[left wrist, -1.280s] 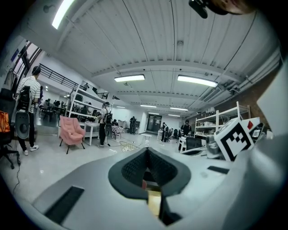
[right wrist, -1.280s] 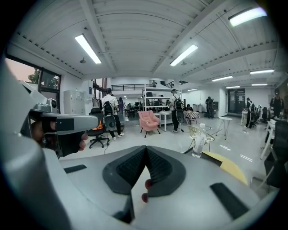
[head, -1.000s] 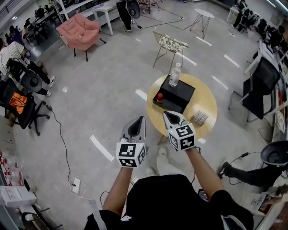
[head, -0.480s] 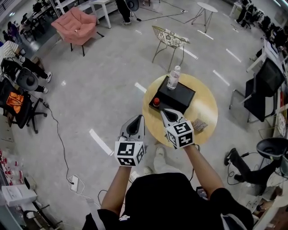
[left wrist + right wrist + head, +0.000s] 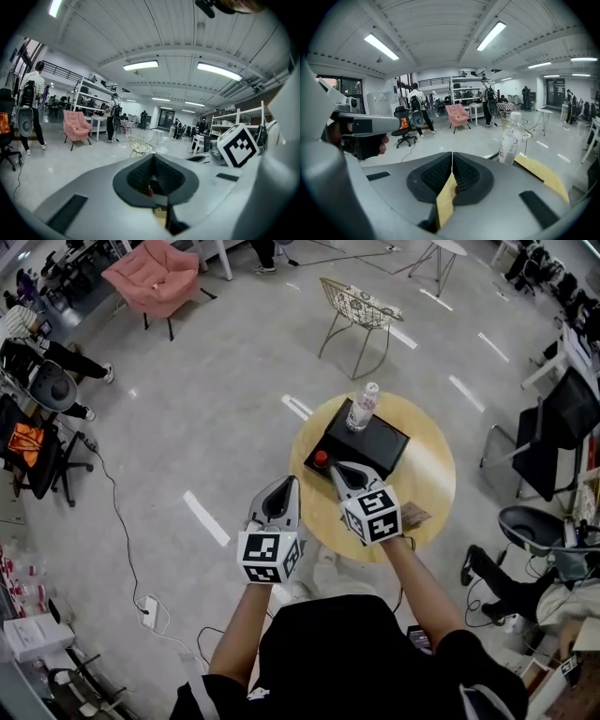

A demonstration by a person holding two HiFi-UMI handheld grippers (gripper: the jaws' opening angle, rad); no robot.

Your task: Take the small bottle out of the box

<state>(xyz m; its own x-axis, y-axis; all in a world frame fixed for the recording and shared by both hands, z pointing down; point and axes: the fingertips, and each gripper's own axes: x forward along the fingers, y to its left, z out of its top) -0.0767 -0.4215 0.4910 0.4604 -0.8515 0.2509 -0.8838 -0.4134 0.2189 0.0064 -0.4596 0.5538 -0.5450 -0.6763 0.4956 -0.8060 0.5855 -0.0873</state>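
The right hand-held gripper is closed and empty. In its own view the two dark ribbed pads meet along a thin seam, and only the round yellow desk shows through the gap below them. In the head view its tips lie just right of centre, over the near edge of the black box, and touch nothing that can be made out. The left hand-held gripper is likewise closed on nothing, with its pads together at the tip. It hangs at the lower centre of the head view, beside the desk's left rim and over the grey floor, apart from the right one. The small bottle is clear with a white cap and stands upright at the box's far corner. It appears above the right gripper's tips in the head view and right of centre in the right gripper view, well apart from both grippers. Whether it sits in the box or on top of it cannot be told. A small red round thing sits at the box's left corner. The box rests on the desk, where a flat packet lies near the right gripper's marker cube. At the top of the head view stand a wire chair and a pink armchair.
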